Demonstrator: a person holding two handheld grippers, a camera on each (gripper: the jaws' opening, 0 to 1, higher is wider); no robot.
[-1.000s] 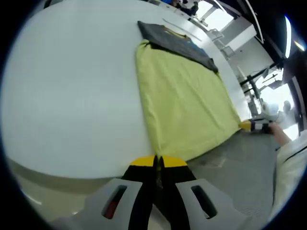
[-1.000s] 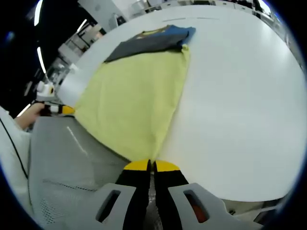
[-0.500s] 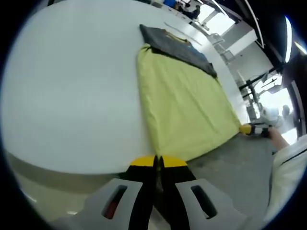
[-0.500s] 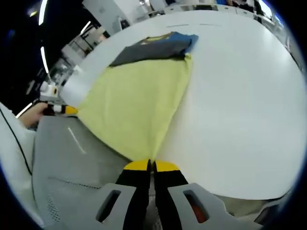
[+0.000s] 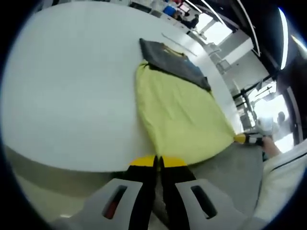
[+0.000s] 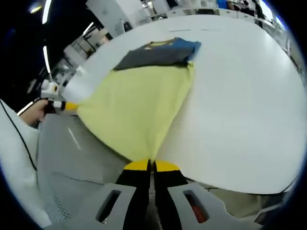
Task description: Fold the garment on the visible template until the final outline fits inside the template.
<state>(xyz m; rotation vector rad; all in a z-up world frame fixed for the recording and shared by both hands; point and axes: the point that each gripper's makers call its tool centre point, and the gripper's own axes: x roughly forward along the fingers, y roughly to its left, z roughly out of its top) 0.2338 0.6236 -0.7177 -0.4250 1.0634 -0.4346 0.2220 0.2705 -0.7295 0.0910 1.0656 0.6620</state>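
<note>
Broad white table spread across the left gripper view, seen again on the right side of the right gripper view. Yellow garment stretched over the table's near edge, its far end lying flat on the tabletop and its near hem lifted off the edge toward the cameras; same yellow sheet in the right gripper view, pulled taut into a fan between two gripped corners. Dark grey folded cloth lying on the table at the garment's far end, touching or overlapping it, with a blue part showing at its right end in the right gripper view. Grey mesh-like surface below the table edge, beside a white sleeve. Left gripper with yellow-tipped jaws pressed together, pinching the near corner of the garment's hem. Right gripper likewise clamped tight on the opposite hem corner; also visible far right in the left gripper view, held by a hand. Left gripper small at the left of the right gripper view, yellow tip against the garment's stretched corner.
</note>
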